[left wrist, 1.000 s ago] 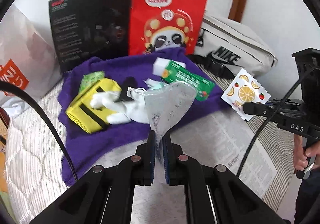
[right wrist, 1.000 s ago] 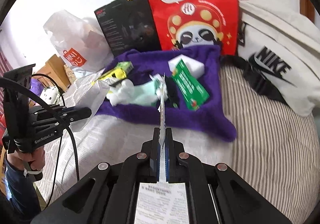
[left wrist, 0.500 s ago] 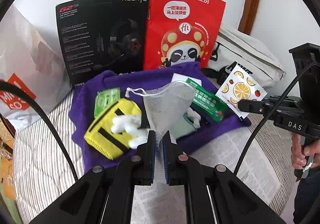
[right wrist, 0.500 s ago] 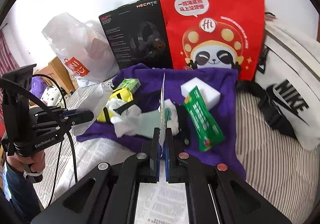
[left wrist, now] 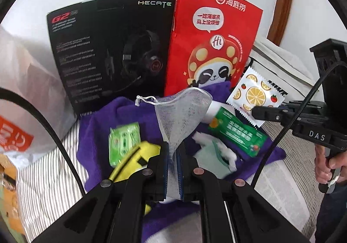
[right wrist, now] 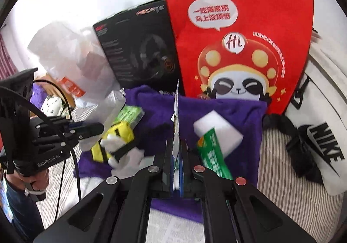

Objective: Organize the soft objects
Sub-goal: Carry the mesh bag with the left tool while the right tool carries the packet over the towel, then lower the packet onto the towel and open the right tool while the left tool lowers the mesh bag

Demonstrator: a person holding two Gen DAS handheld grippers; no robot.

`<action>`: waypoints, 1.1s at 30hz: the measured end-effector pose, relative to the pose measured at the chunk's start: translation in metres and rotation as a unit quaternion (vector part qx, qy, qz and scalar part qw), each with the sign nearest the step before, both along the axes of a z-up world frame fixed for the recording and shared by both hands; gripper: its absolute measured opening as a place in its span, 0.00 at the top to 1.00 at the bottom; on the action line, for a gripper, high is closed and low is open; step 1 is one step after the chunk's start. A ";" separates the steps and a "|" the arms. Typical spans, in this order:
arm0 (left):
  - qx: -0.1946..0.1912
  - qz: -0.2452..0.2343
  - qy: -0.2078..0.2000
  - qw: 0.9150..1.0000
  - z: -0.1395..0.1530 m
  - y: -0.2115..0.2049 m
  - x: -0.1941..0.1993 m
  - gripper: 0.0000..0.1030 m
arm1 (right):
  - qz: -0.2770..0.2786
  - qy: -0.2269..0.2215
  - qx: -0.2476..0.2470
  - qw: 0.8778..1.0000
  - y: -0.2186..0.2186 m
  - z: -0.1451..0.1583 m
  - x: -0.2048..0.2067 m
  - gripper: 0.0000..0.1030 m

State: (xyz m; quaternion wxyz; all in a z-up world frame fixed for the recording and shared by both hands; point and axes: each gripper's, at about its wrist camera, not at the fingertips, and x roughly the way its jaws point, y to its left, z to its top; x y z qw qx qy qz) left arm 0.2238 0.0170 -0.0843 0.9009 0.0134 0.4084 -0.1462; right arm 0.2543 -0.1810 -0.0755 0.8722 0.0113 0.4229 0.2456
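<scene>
My left gripper (left wrist: 172,151) is shut on a white mesh drawstring pouch (left wrist: 182,110) and holds it up over the purple towel (left wrist: 130,112). My right gripper (right wrist: 176,145) is shut on a fruit-print sachet (left wrist: 256,95), seen edge-on in the right wrist view (right wrist: 176,112). On the towel lie a yellow pouch (right wrist: 115,141), a white glove (right wrist: 128,156), a green packet (left wrist: 236,132), a white sponge block (right wrist: 216,130), a small green pack (left wrist: 123,141) and a pale green cloth (left wrist: 212,158).
A black headset box (left wrist: 112,47) and a red paper bag (right wrist: 238,36) stand behind the towel. A white Nike bag (right wrist: 321,134) lies to the right, a white plastic bag (left wrist: 19,95) to the left. Newspaper (left wrist: 277,195) covers the striped bed in front.
Both grippers have moved forward, closer over the purple towel, each still holding its item. The objects on the towel now sit lower and nearer in both views.
</scene>
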 end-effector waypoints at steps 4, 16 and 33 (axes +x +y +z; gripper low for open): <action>-0.006 -0.003 0.005 1.000 -0.002 0.002 0.016 0.92 | -0.003 0.006 0.004 1.000 0.005 -0.005 0.013 0.96; -0.022 0.003 0.021 1.000 -0.022 0.012 0.030 0.92 | 0.027 0.050 0.004 0.998 0.026 -0.049 0.030 0.96; -0.019 0.000 0.029 0.999 -0.027 0.013 0.033 0.92 | 0.054 0.089 -0.014 0.994 0.051 -0.079 0.035 0.92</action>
